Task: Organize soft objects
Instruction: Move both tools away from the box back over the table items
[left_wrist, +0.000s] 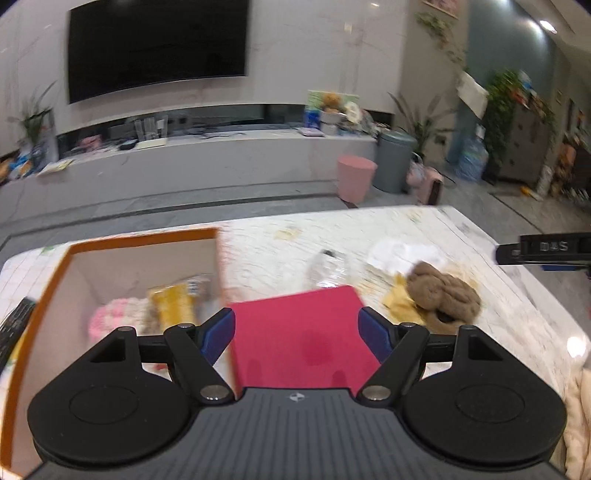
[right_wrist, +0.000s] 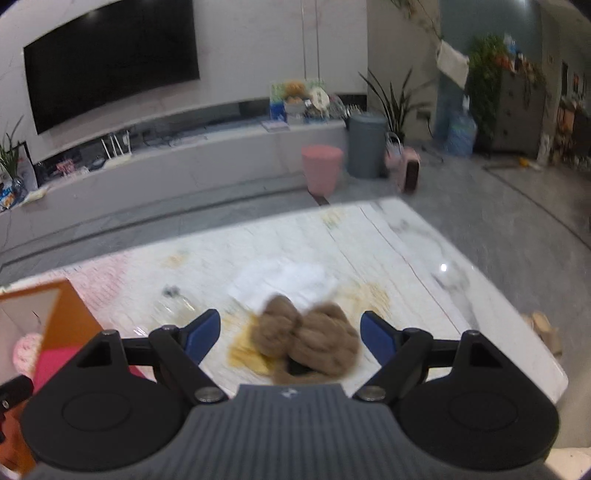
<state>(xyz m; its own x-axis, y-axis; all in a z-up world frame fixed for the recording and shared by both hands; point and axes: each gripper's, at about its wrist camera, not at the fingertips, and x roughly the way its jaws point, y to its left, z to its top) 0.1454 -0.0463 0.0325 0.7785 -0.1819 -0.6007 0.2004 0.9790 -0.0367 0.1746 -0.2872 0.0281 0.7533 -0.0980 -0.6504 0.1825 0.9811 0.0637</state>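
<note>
Crumpled brown knitted woollen garment (right_wrist: 308, 341), lower centre of the right wrist view, lying on the white marbled tabletop (right_wrist: 406, 251) over a yellow cloth (right_wrist: 245, 356): likely light, limp and compressible (best pinched at a raised fold). The right gripper (right_wrist: 290, 334) stands wide open and empty before it. The left gripper (left_wrist: 296, 334) is open too, a crimson flat sheet (left_wrist: 299, 332) between its jaws; contact cannot be told. At left, the orange-rimmed open cardboard box (left_wrist: 147, 236).
</note>
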